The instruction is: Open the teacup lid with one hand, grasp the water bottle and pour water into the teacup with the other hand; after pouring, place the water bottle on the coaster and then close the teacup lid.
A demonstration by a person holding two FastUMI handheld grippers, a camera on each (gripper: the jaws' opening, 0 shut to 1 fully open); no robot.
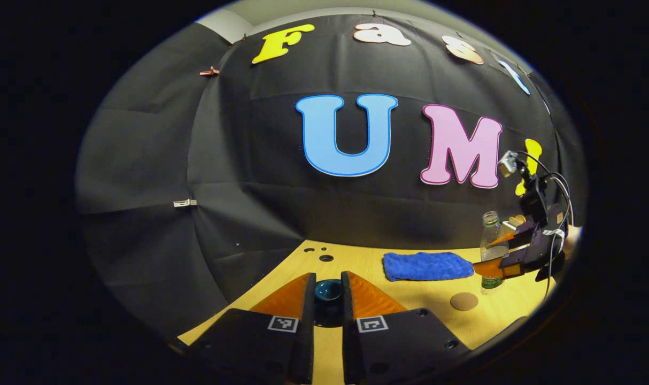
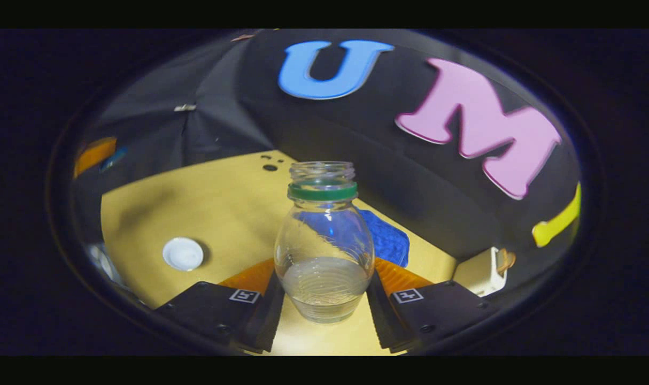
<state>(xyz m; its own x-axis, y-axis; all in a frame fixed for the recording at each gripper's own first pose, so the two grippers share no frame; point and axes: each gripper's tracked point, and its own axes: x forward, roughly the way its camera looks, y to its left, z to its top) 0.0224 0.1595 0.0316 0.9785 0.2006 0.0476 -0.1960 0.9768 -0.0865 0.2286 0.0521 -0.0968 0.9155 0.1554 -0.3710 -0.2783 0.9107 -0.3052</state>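
Observation:
My left gripper [image 1: 328,293] is shut on a dark teal teacup lid [image 1: 328,289], held up over the table's left part. Far right in the left gripper view, the other gripper [image 1: 498,262] holds the clear water bottle [image 1: 491,230] upright beside the round brown coaster [image 1: 463,301]. In the right gripper view my right gripper [image 2: 324,286] is shut on the bottle [image 2: 324,240], which is uncapped, has a green neck ring and holds a little water. A small white round thing [image 2: 183,253] lies on the table to its left; I cannot tell if it is the cup.
A blue cloth [image 1: 426,266] lies on the wooden table [image 1: 410,299] near the back wall, left of the bottle. A white box [image 2: 482,272] stands at the right in the right gripper view. Small holes [image 1: 325,258] mark the tabletop at the back.

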